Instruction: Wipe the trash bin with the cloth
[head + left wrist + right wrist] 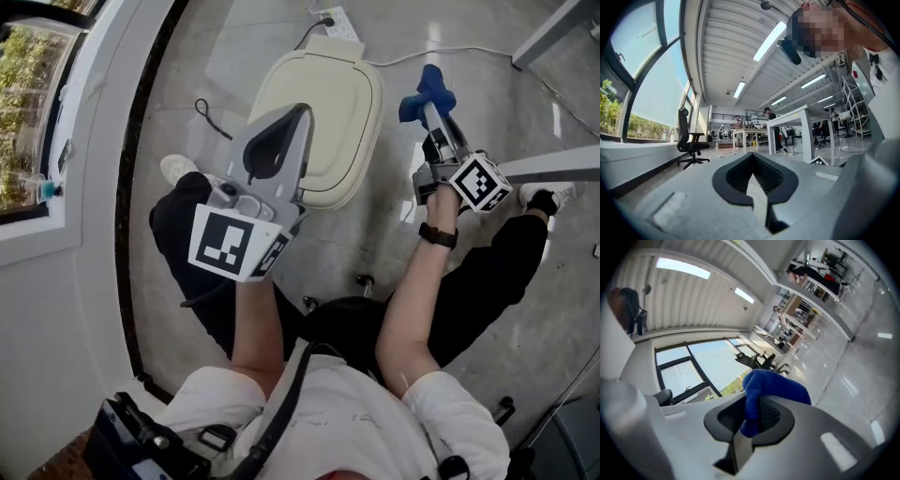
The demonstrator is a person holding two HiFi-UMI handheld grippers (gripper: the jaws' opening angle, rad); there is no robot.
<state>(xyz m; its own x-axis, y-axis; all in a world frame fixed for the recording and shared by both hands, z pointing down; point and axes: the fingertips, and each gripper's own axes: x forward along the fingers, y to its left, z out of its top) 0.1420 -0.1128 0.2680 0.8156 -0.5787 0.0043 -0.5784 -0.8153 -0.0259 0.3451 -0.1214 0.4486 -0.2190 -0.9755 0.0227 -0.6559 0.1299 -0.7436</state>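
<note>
You are holding the left gripper [300, 112] raised, its grey jaws pressed together on nothing, while your right gripper [434, 111] is pinching the bunched blue cloth [428, 89]. Beyond them, the cream plastic lidded trash bin [342, 103] is sitting on the glossy grey floor [469, 37], left of the cloth.

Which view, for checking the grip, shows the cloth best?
The right gripper view: the blue cloth sits large, pinched between the jaws of the right gripper. The head view shows it small; the left gripper view, nothing.
</note>
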